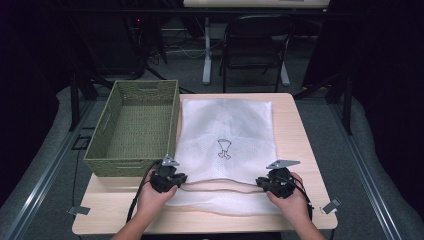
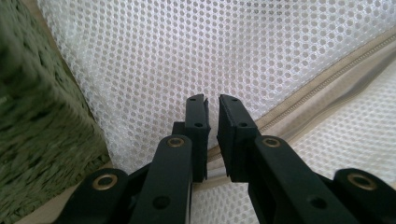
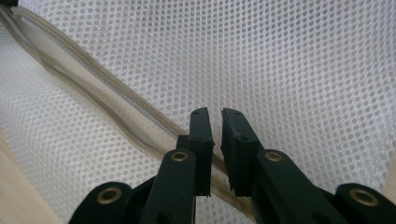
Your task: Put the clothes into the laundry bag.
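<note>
Dark curtained lab, framed table (image 1: 300, 130)

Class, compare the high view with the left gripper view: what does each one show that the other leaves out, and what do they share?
High view alone: the whole wooden table, a chair behind it, both hands, the right gripper, and a dark printed figure on the bag. Left gripper view alone: the mesh's fine holes and the zipper's teeth close up. Both: the white mesh bag, the green woven basket, the left gripper.

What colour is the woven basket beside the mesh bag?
Olive green; the basket shows best in the high view.
</note>
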### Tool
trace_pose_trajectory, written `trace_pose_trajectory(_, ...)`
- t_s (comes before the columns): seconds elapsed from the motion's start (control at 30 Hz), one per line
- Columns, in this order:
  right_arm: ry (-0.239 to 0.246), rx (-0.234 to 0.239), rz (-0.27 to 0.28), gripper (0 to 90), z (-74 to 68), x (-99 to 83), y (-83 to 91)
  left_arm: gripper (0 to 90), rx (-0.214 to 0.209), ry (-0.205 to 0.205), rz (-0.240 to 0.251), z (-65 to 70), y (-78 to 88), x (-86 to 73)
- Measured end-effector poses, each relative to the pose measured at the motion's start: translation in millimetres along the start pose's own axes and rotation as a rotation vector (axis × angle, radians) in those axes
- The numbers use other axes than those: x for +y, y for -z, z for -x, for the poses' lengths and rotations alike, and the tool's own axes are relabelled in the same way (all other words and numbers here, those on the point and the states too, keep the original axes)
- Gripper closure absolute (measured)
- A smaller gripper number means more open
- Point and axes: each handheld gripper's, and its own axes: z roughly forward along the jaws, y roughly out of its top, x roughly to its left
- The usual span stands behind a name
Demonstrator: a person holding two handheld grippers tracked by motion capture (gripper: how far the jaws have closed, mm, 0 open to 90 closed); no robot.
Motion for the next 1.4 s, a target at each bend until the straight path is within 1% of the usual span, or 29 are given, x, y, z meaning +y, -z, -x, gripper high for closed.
trace_pose_trajectory(0.03, -0.003, -0.001, -0.012, 83.0, -0.1, -1.1, -1.2, 82.0, 0.003, -0.002, -0.003, -0.8, -0.3, -0.3)
trace_pose_trajectory(0.07, 0.001, -0.003, -0.018, 83.1, 0.1, -1.5, -1.6, 82.0, -0.003, 0.008, -0.011, -1.5, -0.3, -0.6)
trace_pose_trajectory(0.1, 0.006, -0.011, -0.020, 83.2, 0.4, -2.1, -2.4, 82.0, 0.007, 0.004, -0.009, -2.4, -1.0, -1.3)
trace_pose_trajectory(0.13, 0.005, -0.016, -0.022, 83.3, 0.5, -2.5, -3.3, 82.0, 0.010, 0.009, -0.013, -3.1, -1.4, -1.9)
trace_pose_trajectory(0.2, 0.004, -0.022, -0.036, 83.6, 1.5, -3.8, -4.1, 82.0, 0.036, 0.012, -0.024, -5.0, -2.2, -4.0)
trace_pose_trajectory(0.23, 0.005, -0.026, -0.043, 83.8, 1.9, -4.6, -4.4, 82.0, 0.041, 0.012, -0.029, -6.0, -1.9, -5.0)
trace_pose_trajectory(0.4, 0.004, -0.041, -0.059, 84.1, 4.9, -7.3, -3.9, 81.7, 0.042, 0.006, -0.029, -5.5, -0.6, -6.1)
trace_pose_trajectory(0.47, -0.009, -0.041, -0.045, 84.0, 5.1, -7.3, -3.1, 81.1, 0.043, 0.005, -0.026, -5.3, -0.2, -6.3)
trace_pose_trajectory(0.57, -0.013, -0.034, -0.041, 83.9, 6.0, -6.9, -0.4, 78.8, 0.035, 0.012, -0.019, -5.8, 2.9, -5.9)
trace_pose_trajectory(0.67, -0.015, -0.026, -0.014, 83.2, 5.0, -6.4, 3.0, 77.1, 0.038, 0.020, 0.006, -7.4, 8.5, -5.1)
trace_pose_trajectory(0.7, -0.015, -0.023, -0.007, 83.0, 4.7, -6.0, 4.2, 76.3, 0.026, 0.026, 0.010, -8.1, 10.8, -4.8)
trace_pose_trajectory(0.73, -0.015, -0.026, 0.000, 82.7, 4.2, -5.7, 5.4, 75.2, 0.021, 0.037, 0.021, -7.9, 12.1, -4.7)
trace_pose_trajectory(0.77, -0.017, -0.025, 0.006, 82.4, 3.6, -5.5, 6.5, 73.7, 0.020, 0.041, 0.027, -7.4, 13.6, -4.3)
trace_pose_trajectory(0.87, -0.015, -0.022, 0.028, 80.7, 2.2, -4.5, 9.7, 69.4, 0.015, 0.024, 0.036, -5.7, 19.8, -1.4)
trace_pose_trajectory(0.9, -0.009, -0.030, 0.027, 80.1, 1.8, -3.9, 11.4, 67.5, 0.021, 0.017, 0.044, -5.0, 21.7, -0.2)
trace_pose_trajectory(0.93, -0.007, -0.030, 0.034, 79.1, 1.0, -3.4, 12.8, 65.8, 0.014, 0.013, 0.039, -4.7, 25.1, 1.4)
trace_pose_trajectory(0.97, 0.003, -0.042, 0.035, 78.0, 0.8, -2.7, 14.5, 64.2, 0.017, 0.010, 0.044, -4.6, 27.1, 2.3)
trace_pose_trajectory(1.0, 0.002, -0.036, 0.046, 76.9, 0.4, -2.5, 15.3, 63.2, 0.018, 0.017, 0.057, -4.1, 29.1, 2.8)
trace_pose_trajectory(1.03, 0.005, -0.045, 0.052, 75.4, 0.2, -1.9, 16.7, 61.8, 0.020, 0.013, 0.051, -4.3, 32.1, 3.8)
trace_pose_trajectory(1.07, 0.003, -0.043, 0.065, 73.6, 0.3, -1.4, 18.3, 60.2, 0.023, 0.010, 0.052, -4.3, 34.1, 3.7)
trace_pose_trajectory(1.13, 0.001, -0.035, 0.083, 69.4, 1.2, -0.9, 20.9, 57.3, 0.027, 0.001, 0.050, -4.9, 39.1, 1.8)
trace_pose_trajectory(1.17, 0.007, -0.039, 0.083, 67.4, 1.8, -0.6, 22.5, 55.9, 0.029, -0.007, 0.046, -6.0, 41.6, 0.0)
trace_pose_trajectory(1.2, 0.008, -0.034, 0.093, 64.9, 2.0, -0.7, 23.2, 54.4, 0.038, -0.011, 0.051, -7.0, 43.7, -2.5)
trace_pose_trajectory(1.23, 0.009, -0.038, 0.105, 63.6, 2.1, -1.0, 23.1, 53.1, 0.038, -0.013, 0.048, -8.8, 46.4, -5.1)
trace_pose_trajectory(1.3, 0.004, -0.029, 0.117, 59.9, 2.1, -1.1, 23.2, 51.0, 0.048, -0.009, 0.048, -13.1, 49.9, -11.2)
trace_pose_trajectory(1.33, 0.004, -0.034, 0.120, 58.5, 2.0, -1.1, 23.2, 50.5, 0.054, -0.009, 0.045, -15.3, 51.1, -13.5)
trace_pose_trajectory(1.4, 0.004, -0.043, 0.121, 56.6, 1.3, -0.9, 23.1, 49.8, 0.066, 0.004, 0.036, -22.4, 54.3, -20.4)
